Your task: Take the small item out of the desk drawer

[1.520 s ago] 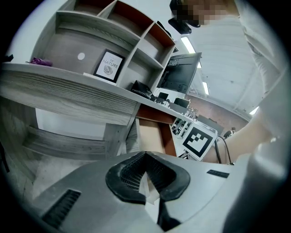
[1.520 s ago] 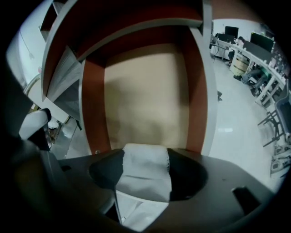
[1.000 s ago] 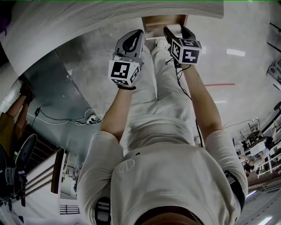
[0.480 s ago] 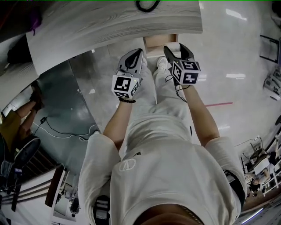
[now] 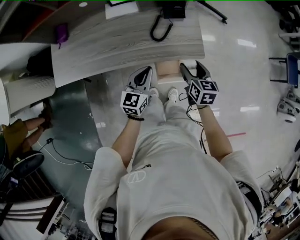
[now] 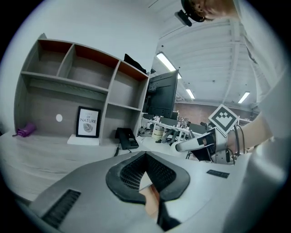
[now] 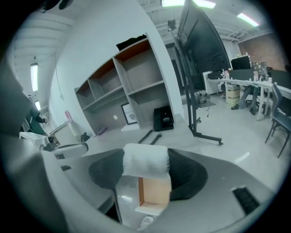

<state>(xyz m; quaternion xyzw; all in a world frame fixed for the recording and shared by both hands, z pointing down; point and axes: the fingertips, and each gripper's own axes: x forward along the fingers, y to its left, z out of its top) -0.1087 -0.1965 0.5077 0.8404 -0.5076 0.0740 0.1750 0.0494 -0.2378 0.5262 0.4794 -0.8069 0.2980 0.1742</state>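
Observation:
My right gripper [image 7: 146, 169] is shut on a small white roll [image 7: 145, 159], which sits crosswise between the two dark pads. Beneath the roll, the desk drawer [image 7: 154, 191] stands open and its wooden inside shows. The head view has that drawer [image 5: 168, 71] sticking out from under the grey wood-grain desk [image 5: 126, 44]. Both grippers hang in front of it there, my left gripper [image 5: 143, 76] at its left and my right gripper [image 5: 194, 71] at its right. Seen from its own camera, my left gripper [image 6: 146, 157] has its pads meeting at the tips, with nothing held.
A black phone [image 5: 172, 9] with a looped cord, a purple item [image 5: 61, 33] and a framed print [image 6: 87, 122] sit on the desk under open shelves [image 6: 86, 77]. The person's shoes [image 5: 171, 95] are below the drawer. A seated person's legs [image 5: 33, 123] show at the left.
The view has pulled back from the desk: its top and the phone have come into sight. Both grippers have come away from the drawer, and the right still holds the roll.

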